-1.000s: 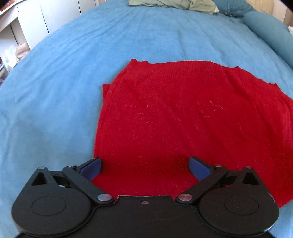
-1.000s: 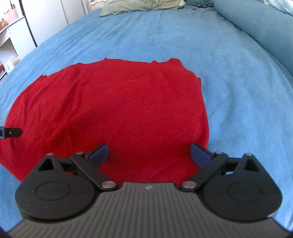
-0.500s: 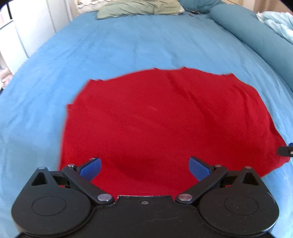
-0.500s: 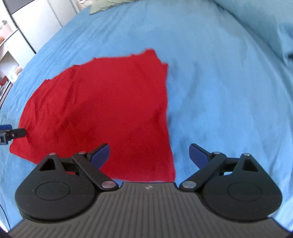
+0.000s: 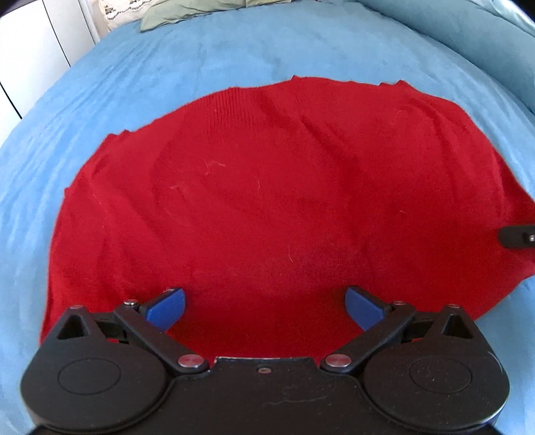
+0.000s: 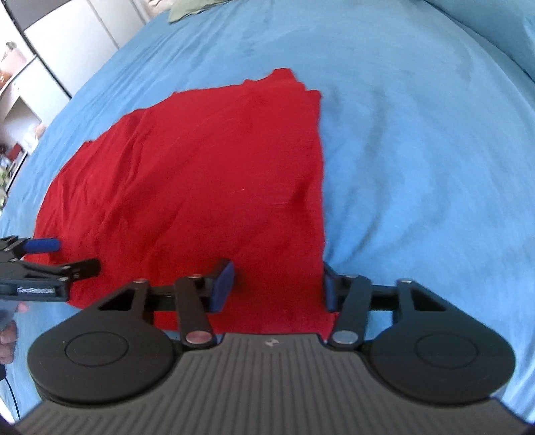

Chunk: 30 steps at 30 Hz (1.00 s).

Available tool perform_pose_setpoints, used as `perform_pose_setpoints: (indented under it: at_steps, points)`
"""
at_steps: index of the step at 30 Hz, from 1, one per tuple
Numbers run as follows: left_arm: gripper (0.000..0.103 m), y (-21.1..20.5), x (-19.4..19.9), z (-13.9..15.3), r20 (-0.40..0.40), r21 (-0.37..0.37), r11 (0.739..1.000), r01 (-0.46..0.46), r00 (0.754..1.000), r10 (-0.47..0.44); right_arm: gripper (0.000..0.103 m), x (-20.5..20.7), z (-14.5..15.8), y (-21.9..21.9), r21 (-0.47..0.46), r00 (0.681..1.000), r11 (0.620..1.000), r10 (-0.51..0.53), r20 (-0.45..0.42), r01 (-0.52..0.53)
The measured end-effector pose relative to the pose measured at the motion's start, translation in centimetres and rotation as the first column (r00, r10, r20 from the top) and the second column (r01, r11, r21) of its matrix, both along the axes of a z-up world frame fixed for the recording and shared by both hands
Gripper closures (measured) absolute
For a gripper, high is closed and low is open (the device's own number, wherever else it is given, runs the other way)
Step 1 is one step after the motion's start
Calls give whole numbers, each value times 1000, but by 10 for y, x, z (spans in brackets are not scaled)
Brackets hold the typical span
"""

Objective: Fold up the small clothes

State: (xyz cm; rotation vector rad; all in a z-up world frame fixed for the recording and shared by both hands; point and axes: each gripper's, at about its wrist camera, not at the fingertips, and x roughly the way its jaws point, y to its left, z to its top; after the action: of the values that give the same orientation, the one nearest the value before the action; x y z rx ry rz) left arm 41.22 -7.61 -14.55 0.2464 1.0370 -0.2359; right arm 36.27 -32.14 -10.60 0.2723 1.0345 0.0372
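Observation:
A red knit garment (image 5: 267, 200) lies flat on the blue bed; it also shows in the right wrist view (image 6: 207, 187). My left gripper (image 5: 265, 309) is open and empty over the garment's near edge, with blue pads. My right gripper (image 6: 277, 287) is open, jaws partly narrowed, straddling the garment's near right corner; its right pad sits at the cloth's right edge. The left gripper also shows in the right wrist view (image 6: 43, 257) at the left. A tip of the right gripper shows in the left wrist view (image 5: 518, 236) at the right edge.
The blue bedspread (image 5: 167, 67) surrounds the garment. A green pillow (image 5: 200, 10) lies at the bed's far end. A blue bolster (image 5: 468, 26) runs along the far right. White cabinets (image 6: 50, 50) stand to the left of the bed.
My right gripper has moved to the garment's near right corner and its jaws have narrowed. My left gripper has moved right along the near edge and stays open.

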Motion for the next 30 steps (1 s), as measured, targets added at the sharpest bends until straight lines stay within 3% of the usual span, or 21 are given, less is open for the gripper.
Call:
perform_pose_setpoints:
  at_steps: [2, 5, 9, 12, 15, 17, 19, 22, 24, 27, 28, 29, 30]
  points:
    - [0, 0, 2, -4, -9, 0, 1000, -3, 1000, 3, 75, 3, 4, 1, -14, 1000, 1000, -3, -12, 2]
    - [0, 1, 7, -3, -37, -4, 1000, -6, 999, 6, 79, 8, 22, 1, 8, 999, 999, -39, -25, 39]
    - [0, 12, 11, 6, -62, -39, 999, 7, 998, -10, 81, 20, 78, 21, 87, 996, 995, -52, 74, 46]
    - [2, 31, 8, 21, -32, -35, 999, 9, 999, -10, 81, 43, 125, 68, 157, 983, 986, 32, 179, -60]
    - [2, 66, 0, 40, 20, -17, 1000, 3, 1000, -3, 81, 73, 151, 145, 180, 944, 944, 231, 236, -276]
    - [2, 94, -5, 45, 35, -3, 1000, -4, 999, 4, 81, 92, 147, 210, 137, 878, 877, 427, 216, -461]
    - [2, 121, -13, 41, 36, 10, 1000, -7, 999, 7, 81, 105, 121, 271, 104, 804, 798, 579, 135, -593]
    - [2, 152, -25, 25, 17, 41, 999, -4, 1000, 4, 81, 114, 57, 337, 72, 721, 720, 693, -15, -690]
    - [2, 166, -33, 15, -8, 43, 999, -3, 1000, 3, 81, 114, 25, 358, 27, 699, 701, 712, -71, -712]
    - [2, 179, -44, 10, -18, 7, 1000, 8, 1000, -8, 70, 115, 21, 354, 60, 727, 729, 685, -52, -682]
    - [2, 181, -47, 11, -15, -7, 1000, 15, 1000, -15, 53, 115, 26, 347, 86, 735, 734, 677, -32, -673]
    - [2, 183, -49, 12, -11, -17, 1000, 21, 1000, -22, 28, 112, 34, 340, 98, 746, 742, 666, -3, -663]
    - [2, 184, -51, 14, -6, -33, 999, 29, 1000, -29, 19, 106, 45, 334, 91, 762, 757, 647, 37, -647]
